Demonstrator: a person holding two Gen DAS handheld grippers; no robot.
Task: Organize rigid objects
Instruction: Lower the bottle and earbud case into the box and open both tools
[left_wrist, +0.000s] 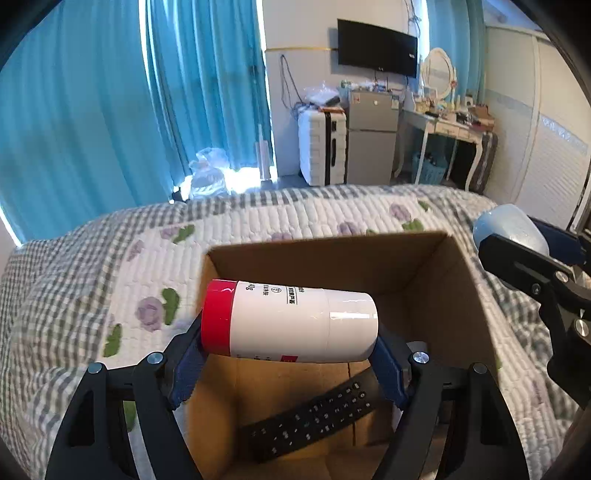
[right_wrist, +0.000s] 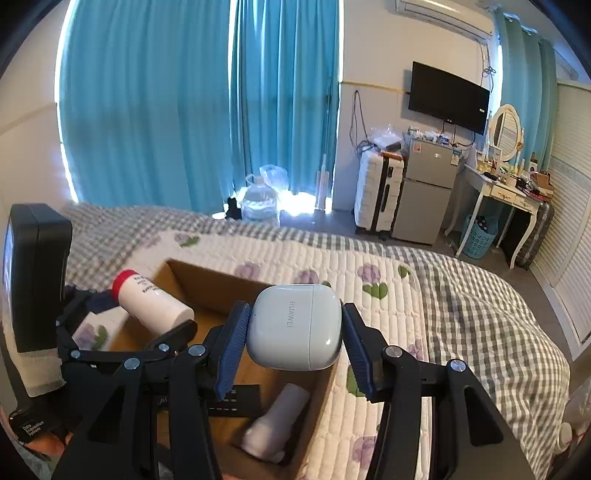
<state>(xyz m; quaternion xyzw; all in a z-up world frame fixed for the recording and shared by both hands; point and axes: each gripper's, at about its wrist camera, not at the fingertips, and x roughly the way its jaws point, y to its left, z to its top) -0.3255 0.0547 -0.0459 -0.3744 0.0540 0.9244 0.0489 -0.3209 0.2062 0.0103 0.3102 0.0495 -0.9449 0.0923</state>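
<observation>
My left gripper (left_wrist: 291, 325) is shut on a white bottle with a red cap (left_wrist: 295, 321), held sideways above the open cardboard box (left_wrist: 332, 254) on the bed. A black remote control (left_wrist: 314, 417) lies in the box. My right gripper (right_wrist: 293, 328) is shut on a white Huawei earbud case (right_wrist: 295, 326), held over the box's right side (right_wrist: 199, 280). The bottle (right_wrist: 151, 302) and left gripper (right_wrist: 144, 317) show at the left of the right wrist view. The case (left_wrist: 513, 229) and right gripper (left_wrist: 517, 243) show at the right of the left wrist view. A white cylindrical object (right_wrist: 277, 424) lies in the box.
The box sits on a quilted bed (right_wrist: 461, 314) with a checked border. Beyond the bed stand blue curtains (right_wrist: 155, 110), a white suitcase (right_wrist: 376, 192), a small fridge (right_wrist: 428, 195), a dressing table (right_wrist: 509, 192) and a wall TV (right_wrist: 448, 98).
</observation>
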